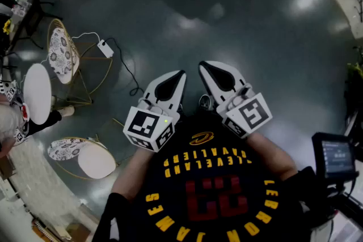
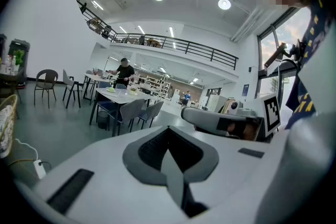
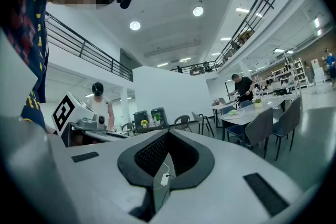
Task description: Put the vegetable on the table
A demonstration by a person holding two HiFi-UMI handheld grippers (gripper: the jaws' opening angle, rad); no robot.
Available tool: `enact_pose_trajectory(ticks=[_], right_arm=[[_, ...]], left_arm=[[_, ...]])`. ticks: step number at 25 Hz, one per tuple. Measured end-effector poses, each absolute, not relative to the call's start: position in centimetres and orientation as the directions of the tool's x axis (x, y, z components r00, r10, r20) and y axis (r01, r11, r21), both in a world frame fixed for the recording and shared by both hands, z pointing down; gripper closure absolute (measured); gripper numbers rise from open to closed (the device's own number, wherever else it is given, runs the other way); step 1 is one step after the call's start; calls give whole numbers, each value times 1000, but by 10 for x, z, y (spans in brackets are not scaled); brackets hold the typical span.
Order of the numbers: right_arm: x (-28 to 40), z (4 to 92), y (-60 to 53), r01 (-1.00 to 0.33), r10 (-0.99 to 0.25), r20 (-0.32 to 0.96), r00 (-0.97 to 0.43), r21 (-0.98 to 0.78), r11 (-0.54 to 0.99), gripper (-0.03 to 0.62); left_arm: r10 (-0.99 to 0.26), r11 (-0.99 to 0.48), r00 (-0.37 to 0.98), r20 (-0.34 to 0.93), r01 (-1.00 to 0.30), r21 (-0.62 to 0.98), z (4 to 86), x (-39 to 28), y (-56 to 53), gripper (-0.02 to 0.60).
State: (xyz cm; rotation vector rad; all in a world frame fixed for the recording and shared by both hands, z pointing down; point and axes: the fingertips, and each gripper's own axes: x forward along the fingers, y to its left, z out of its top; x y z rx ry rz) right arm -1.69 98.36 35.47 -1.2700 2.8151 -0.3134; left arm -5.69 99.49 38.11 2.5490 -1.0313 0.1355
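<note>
Left gripper (image 1: 172,86) and right gripper (image 1: 214,73), jaws together and empty, face a table (image 2: 124,94) well ahead; fetching the vegetable likely comes first.

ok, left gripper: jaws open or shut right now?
Shut. In the left gripper view, the left gripper has its jaws pressed together, with nothing between them.

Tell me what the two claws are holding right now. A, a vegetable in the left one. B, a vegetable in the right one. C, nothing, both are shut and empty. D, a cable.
C: the left claw and the right claw each have their jaws pressed together with nothing between them.
</note>
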Motion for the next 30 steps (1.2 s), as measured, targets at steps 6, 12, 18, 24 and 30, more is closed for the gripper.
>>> enact_pose_trajectory(ticks=[6,12,18,24,30], right_arm=[[-12,359,979,-735,-746,53,-664,-229,638,589],[-2,363,961,-727,-748,35,-663,-268,632,589],[3,381,956,-682,-709,53,-703,-333,652,589],[-4,404,942,-636,-662,77,-746,-377,673,589],[-28,415,898,-604,-623,105,-775,-417,680,589]], left_arm=[[-653,-649,719,239,-693,313,382,-55,990,580],[-693,-622,684,227,-727,290,375,-61,962,580],[-722,-580,652,231,-752,311,377,-42,957,580],[-740,-507,609,285,-783,360,407,-49,960,580],[-756,-470,600,262,-776,419,416,-72,913,580]])
